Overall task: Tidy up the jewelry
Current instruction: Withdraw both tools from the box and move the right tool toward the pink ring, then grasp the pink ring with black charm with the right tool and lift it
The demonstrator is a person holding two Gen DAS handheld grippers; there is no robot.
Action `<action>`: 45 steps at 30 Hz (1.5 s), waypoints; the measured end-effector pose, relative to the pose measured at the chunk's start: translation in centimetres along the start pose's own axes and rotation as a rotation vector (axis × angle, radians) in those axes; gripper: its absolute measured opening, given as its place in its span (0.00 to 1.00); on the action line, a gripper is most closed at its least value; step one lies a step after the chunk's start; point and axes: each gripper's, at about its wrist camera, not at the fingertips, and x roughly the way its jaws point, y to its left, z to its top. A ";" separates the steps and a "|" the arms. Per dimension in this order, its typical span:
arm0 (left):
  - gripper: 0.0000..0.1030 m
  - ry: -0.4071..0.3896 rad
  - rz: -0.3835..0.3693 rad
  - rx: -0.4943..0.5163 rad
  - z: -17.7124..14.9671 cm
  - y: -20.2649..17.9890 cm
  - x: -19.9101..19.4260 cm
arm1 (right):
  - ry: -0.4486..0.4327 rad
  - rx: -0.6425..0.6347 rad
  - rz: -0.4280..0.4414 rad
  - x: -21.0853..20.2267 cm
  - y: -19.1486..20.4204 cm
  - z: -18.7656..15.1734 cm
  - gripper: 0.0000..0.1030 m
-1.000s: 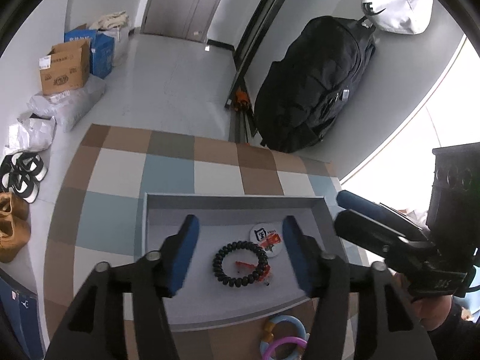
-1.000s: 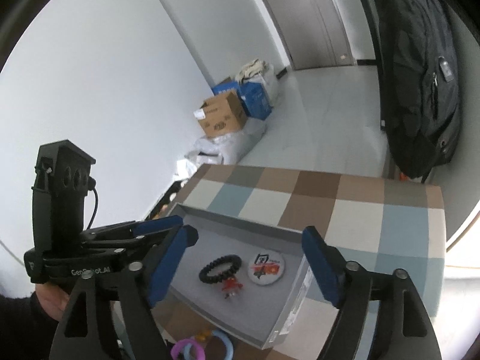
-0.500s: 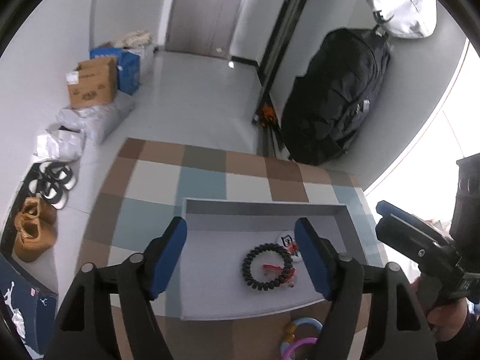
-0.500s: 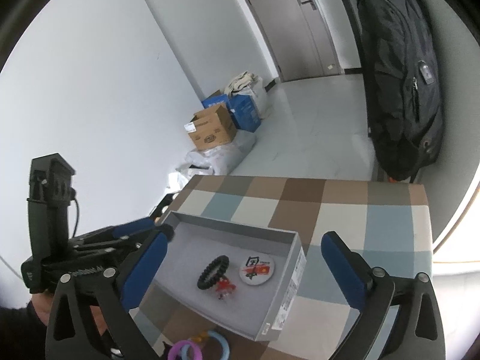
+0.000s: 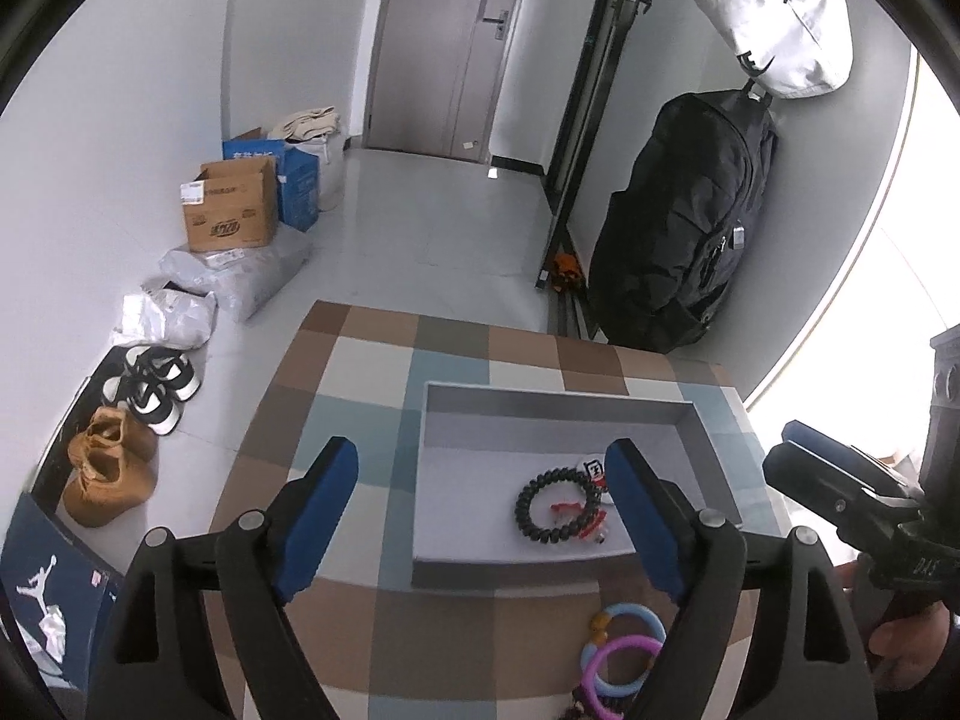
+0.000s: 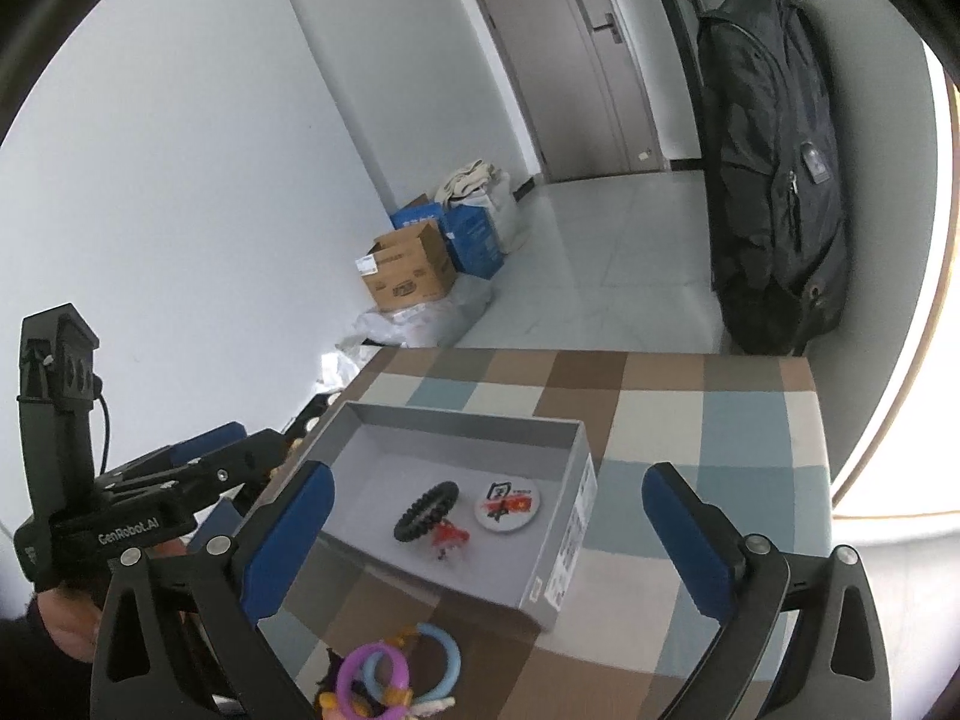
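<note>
Our left gripper was opening, nothing between its blue pads. Right gripper gaped wide, empty. The black beaded bracelet lay in the shallow grey cardboard tray beside a round white badge. Pink and blue plastic rings sat on the checked tablecloth, just outside the tray.

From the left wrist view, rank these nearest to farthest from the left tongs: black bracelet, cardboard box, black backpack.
1. Black bracelet, in the tray between the fingers.
2. Black backpack, against the wall beyond the table, right.
3. Cardboard box, on the floor, far left.
</note>
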 end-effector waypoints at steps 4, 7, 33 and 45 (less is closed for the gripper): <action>0.83 -0.006 0.016 -0.010 -0.5 0.2 -0.7 | -0.007 0.006 -0.005 -0.8 0.4 -0.8 1.00; 0.84 -0.004 0.028 -0.009 -1.0 0.4 -1.1 | -0.004 0.016 -0.008 -1.3 0.6 -1.5 1.00; 0.84 0.103 0.034 -0.046 -4.1 1.4 -1.1 | 0.226 0.001 0.039 -0.2 3.5 -7.4 0.89; 0.84 0.120 0.026 -0.059 -4.3 1.8 -1.1 | 0.302 -0.033 0.015 1.9 4.2 -8.4 0.50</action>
